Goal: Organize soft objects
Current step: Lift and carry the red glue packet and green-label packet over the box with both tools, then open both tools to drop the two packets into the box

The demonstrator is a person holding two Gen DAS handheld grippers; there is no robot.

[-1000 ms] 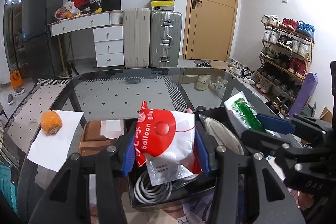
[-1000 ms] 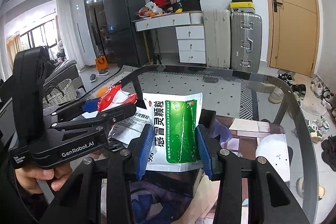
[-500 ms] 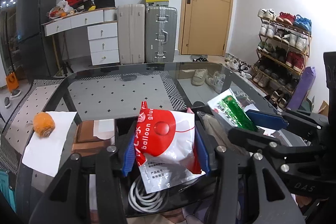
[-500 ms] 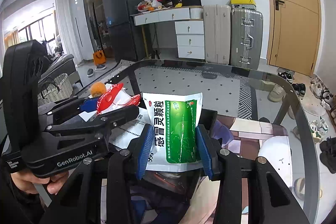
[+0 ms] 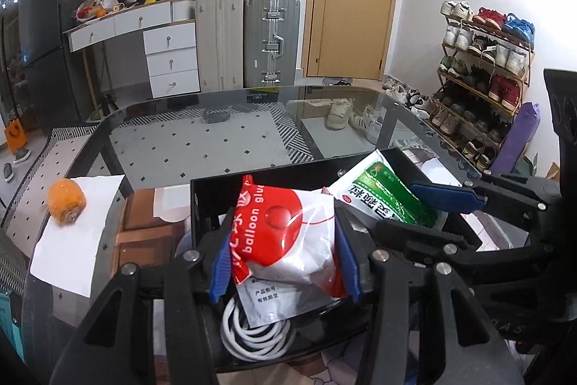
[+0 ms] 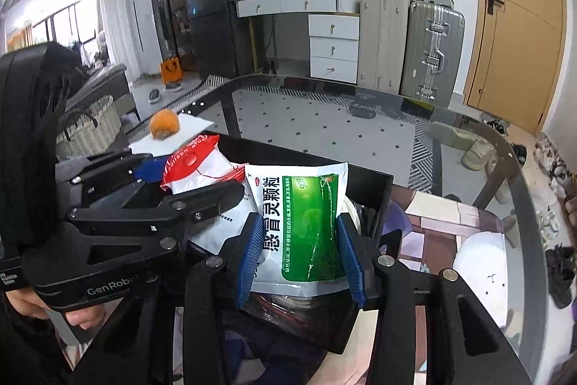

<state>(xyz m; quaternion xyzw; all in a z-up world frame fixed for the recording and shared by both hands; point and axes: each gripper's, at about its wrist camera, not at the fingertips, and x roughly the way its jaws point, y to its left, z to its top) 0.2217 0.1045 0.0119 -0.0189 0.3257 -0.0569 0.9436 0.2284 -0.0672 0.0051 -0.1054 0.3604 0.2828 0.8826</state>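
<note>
My left gripper (image 5: pixel 285 255) is shut on a red and white balloon glue bag (image 5: pixel 285 237) and holds it above a black box (image 5: pixel 216 184) on the glass table. My right gripper (image 6: pixel 299 258) is shut on a green and white medicine pouch (image 6: pixel 306 222), held over the same black box (image 6: pixel 382 201). The pouch (image 5: pixel 382 193) and the right gripper's blue finger (image 5: pixel 447 195) show at the right of the left wrist view. The bag (image 6: pixel 194 168) and left gripper show at the left of the right wrist view. A coiled white cable (image 5: pixel 252 341) lies in the box under the bag.
An orange fruit (image 5: pixel 66 201) sits on white paper (image 5: pixel 72 240) at the table's left. A brown box (image 5: pixel 148 230) lies left of the black box. A white soft object (image 6: pixel 479 262) lies on a printed mat at the right. The glass table's (image 5: pixel 216 147) far half stretches beyond.
Both grippers have dropped a little toward the black box with their bags still held. The medicine pouch has moved closer to the balloon glue bag.
</note>
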